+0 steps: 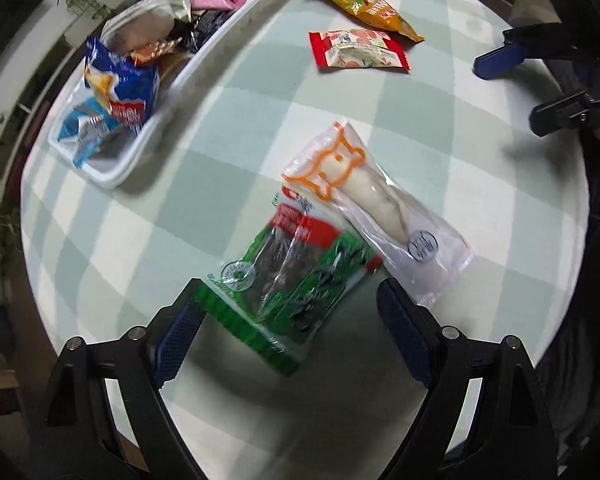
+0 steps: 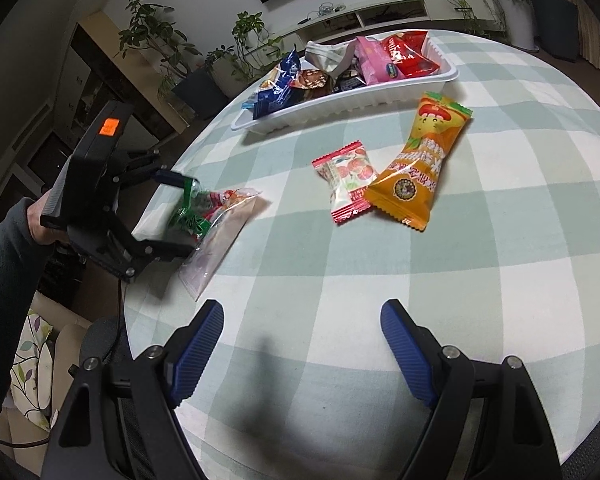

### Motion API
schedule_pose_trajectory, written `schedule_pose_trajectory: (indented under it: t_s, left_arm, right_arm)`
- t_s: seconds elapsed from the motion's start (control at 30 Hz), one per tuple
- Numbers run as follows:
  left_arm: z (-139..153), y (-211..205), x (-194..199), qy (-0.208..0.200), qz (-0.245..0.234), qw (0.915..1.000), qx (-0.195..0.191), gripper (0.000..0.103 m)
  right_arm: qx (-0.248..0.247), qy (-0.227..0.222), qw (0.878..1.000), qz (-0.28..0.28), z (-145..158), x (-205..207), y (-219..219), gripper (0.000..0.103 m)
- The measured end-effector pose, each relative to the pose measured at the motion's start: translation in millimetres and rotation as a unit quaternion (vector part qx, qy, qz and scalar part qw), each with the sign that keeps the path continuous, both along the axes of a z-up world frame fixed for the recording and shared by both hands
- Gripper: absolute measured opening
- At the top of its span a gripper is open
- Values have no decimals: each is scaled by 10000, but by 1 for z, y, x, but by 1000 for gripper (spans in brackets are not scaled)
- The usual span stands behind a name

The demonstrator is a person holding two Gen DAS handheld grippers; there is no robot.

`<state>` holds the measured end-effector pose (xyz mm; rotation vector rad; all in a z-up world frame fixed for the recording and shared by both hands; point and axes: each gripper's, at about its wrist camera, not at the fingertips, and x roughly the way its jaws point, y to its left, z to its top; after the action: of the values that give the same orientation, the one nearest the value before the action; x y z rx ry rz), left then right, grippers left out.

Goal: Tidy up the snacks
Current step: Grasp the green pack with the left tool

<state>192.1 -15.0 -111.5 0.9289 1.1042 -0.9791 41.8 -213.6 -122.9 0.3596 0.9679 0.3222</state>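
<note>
A green and red snack packet (image 1: 292,280) lies on the checked tablecloth between the open fingers of my left gripper (image 1: 288,308). A clear packet with an orange outline and a white roll (image 1: 372,208) lies partly over it. Both packets show in the right wrist view, green (image 2: 192,212) and clear (image 2: 220,240), with my left gripper (image 2: 172,216) around the green one. My right gripper (image 2: 300,344) is open and empty above bare cloth. An orange packet (image 2: 420,164) and a red and white packet (image 2: 348,180) lie mid-table. A white tray (image 2: 340,104) holds several snacks.
The round table (image 2: 500,280) has a green and white checked cloth. The tray sits at the far edge in the right wrist view and at the upper left in the left wrist view (image 1: 148,144). Potted plants (image 2: 156,36) and a low white shelf (image 2: 380,12) stand beyond.
</note>
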Motion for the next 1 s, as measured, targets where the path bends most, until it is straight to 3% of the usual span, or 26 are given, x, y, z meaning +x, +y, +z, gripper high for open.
schedule_pose_trajectory:
  t_s: [0.07, 0.13, 0.3, 0.4, 0.53, 0.57, 0.7, 0.8, 1.0]
  left_arm:
    - [-1, 8, 2, 377, 179, 9991, -51, 86]
    - [0, 15, 0, 477, 242, 9985, -115, 86]
    - [19, 21, 4, -23, 307, 9991, -302, 86]
    - [21, 11, 8, -233, 152, 9995, -141, 86]
    - [6, -3, 9, -144, 101, 9997, 169, 88]
    - [5, -2, 12, -108, 133, 9998, 122, 87]
    - [10, 12, 23, 391, 390, 9983, -183, 66]
    - [14, 18, 20, 353, 432, 9981, -269, 55]
    - [17, 20, 7, 172, 667, 9971, -326, 56]
  right_arm:
    - [-3, -6, 10000, -11, 0, 1, 0, 84]
    - [-41, -17, 10000, -2, 0, 0, 2, 84]
    - [-60, -1, 10000, 16, 1, 0, 6, 84]
    - [-65, 21, 9999, 75, 2, -1, 12, 84]
    - [-111, 44, 9998, 151, 3, -2, 19, 84]
    - [-120, 45, 9998, 164, 4, -2, 20, 84]
    - [-144, 42, 9997, 188, 6, -1, 22, 84]
    - [-146, 63, 9996, 215, 5, -1, 26, 84]
    - [-216, 83, 9994, 275, 5, 2, 34, 84]
